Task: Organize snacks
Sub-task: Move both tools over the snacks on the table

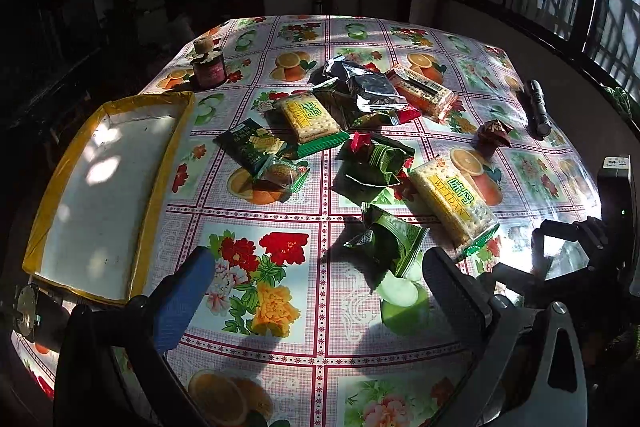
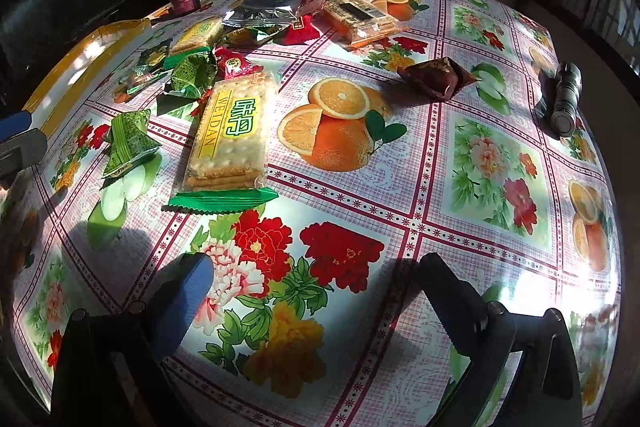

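Left wrist view: left gripper (image 1: pixel 316 271) hovering over the flowered tablecloth (image 1: pixel 280 307), jaws wide apart, nothing between; "WEIDAN" in yellow lettering readable on a near cracker pack (image 1: pixel 454 205) at two o'clock of the gripper, long axis running ten to four o'clock, green crimped end toward four; same "WEIDAN" on a far cracker pack (image 1: pixel 310 119) at twelve o'clock, same slant; green wrapped snack (image 1: pixel 390 241) just beside the right fingertip; white tray with yellow rim (image 1: pixel 168 163) at ten o'clock, well apart from the pile; dark jar (image 1: pixel 209 67) at eleven o'clock; black flashlight (image 1: pixel 536 107) at two o'clock.

Right wrist view: right gripper (image 2: pixel 316 267) above printed flowers, jaws spread, holding nothing; "WEIDAN" pack (image 2: pixel 230 131) at eleven o'clock, long axis near twelve to six, green end toward six; brown wrapped snack (image 2: pixel 438 77) at one o'clock.
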Demonstrator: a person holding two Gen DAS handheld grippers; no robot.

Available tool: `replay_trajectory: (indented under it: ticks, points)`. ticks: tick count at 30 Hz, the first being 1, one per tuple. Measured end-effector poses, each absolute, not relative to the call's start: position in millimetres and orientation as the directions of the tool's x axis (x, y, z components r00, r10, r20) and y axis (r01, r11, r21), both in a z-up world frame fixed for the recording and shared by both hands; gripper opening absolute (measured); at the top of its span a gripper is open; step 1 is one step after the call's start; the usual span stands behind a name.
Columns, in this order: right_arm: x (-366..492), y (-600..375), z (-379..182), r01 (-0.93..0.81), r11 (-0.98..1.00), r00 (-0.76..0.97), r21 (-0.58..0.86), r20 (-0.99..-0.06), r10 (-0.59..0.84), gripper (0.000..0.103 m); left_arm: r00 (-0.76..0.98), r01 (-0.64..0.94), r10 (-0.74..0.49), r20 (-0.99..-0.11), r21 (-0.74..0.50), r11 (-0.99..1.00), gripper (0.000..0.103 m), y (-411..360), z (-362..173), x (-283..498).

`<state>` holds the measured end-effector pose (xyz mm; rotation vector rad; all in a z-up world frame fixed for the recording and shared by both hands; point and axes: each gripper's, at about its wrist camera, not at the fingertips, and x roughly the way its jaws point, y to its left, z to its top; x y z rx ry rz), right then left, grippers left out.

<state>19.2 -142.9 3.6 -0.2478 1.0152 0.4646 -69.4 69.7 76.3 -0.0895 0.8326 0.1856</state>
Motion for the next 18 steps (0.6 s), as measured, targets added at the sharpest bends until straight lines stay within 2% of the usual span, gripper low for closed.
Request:
replay_trajectory:
  ticks: [2,4,5,10,13,18]
  points:
    - [17.5,-141.2,6.6,-0.457,0.887,0.422,0.066,-0.862,0.281,0.102,0.67,-0.225,0.158,-0.726,0.005,0.974,0.103,77.8,87.8,-73.5]
    - [8.9,-145.2,21.3,-0.422,0.883,0.427,0.207,-0.813,0.395,0.102,0.675,-0.26,0.203,-0.709,0.028,0.965,0.103,85.4,98.5,-77.3]
    - [1.7,-142.8,34.5,-0.403,0.885,0.462,0.232,-0.783,0.416,0.102,0.675,-0.286,0.235,-0.699,0.046,0.957,0.103,89.2,103.3,-78.9]
    - [-25.8,-113.9,103.5,-0.401,0.905,0.626,0.142,-0.679,0.384,0.102,0.675,-0.385,0.345,-0.652,0.088,0.919,0.103,111.5,125.3,-87.4]
    - [-31.4,-87.9,123.6,-0.405,0.912,0.672,0.06,-0.658,0.341,0.102,0.634,-0.434,0.396,-0.665,0.118,0.893,0.103,123.5,127.2,-87.7]
    - [-37.4,-58.6,129.7,-0.42,0.908,0.682,0.005,-0.658,0.319,0.102,0.615,-0.476,0.405,-0.676,0.09,0.875,0.103,139.8,128.2,-98.7]
